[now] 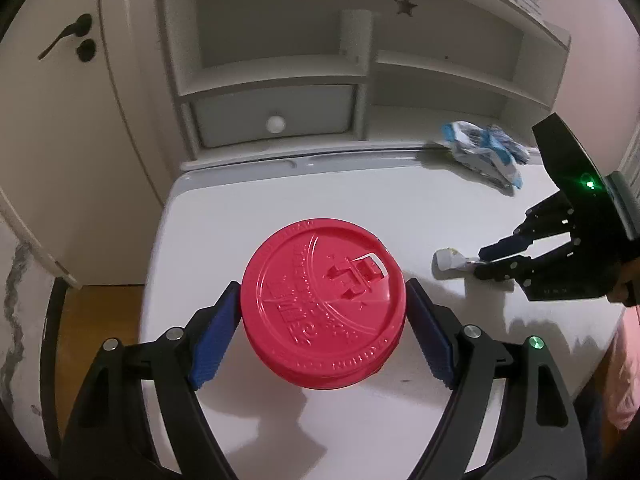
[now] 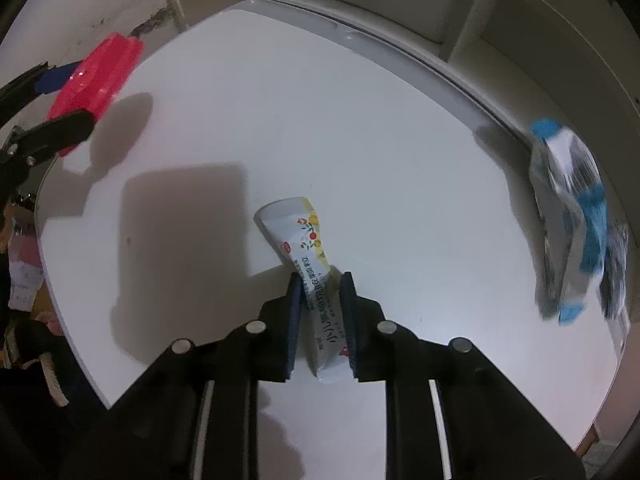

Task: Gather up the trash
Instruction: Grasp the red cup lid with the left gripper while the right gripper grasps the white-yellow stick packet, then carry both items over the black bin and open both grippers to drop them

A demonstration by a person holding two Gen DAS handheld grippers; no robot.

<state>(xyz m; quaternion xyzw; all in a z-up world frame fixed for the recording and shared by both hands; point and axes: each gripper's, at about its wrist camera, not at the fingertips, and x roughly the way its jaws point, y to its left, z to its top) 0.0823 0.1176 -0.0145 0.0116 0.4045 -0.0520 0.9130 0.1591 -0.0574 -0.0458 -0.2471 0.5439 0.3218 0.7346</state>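
A: Left wrist view first. What sits between the jaws?

B: A red lid (image 1: pixel 324 304), round, ribbed at the rim. The left gripper (image 1: pixel 323 330) has its blue pads (image 1: pixel 216 344) wide apart but pressed against the lid's two sides, so it is pinching the lid, carried above the white desk (image 1: pixel 248 208). Being round, it has no long axis to mind.

A: And the right side, from here?

B: The right gripper (image 1: pixel 486 265) is at the right edge, angled down to the desk, nipping the end of a small white sachet (image 1: pixel 450 259). Its long axis runs roughly along the jaws' own line, its far end pointing towards the lid.

A: What else lies about?

B: A crumpled blue-and-white wrapper (image 1: pixel 484 152) at the back of the desk, near the shelf unit (image 1: pixel 360 76). It is well apart from both grippers; the right one looks nearer, I judge.

A: Now the right wrist view.

B: The jaws are drawn narrow, pinching the sachet (image 2: pixel 316 276) near its lower half; its free end sticks forward and left, and I cannot tell whether it touches the desk (image 2: pixel 400 140). The wrapper (image 2: pixel 576 220) lies far right at the desk's rim, the lid (image 2: pixel 96 92) far left in the left jaws.

A: Anything in the way?

B: Nothing stands between the sachet and the wrapper; bare desk only.
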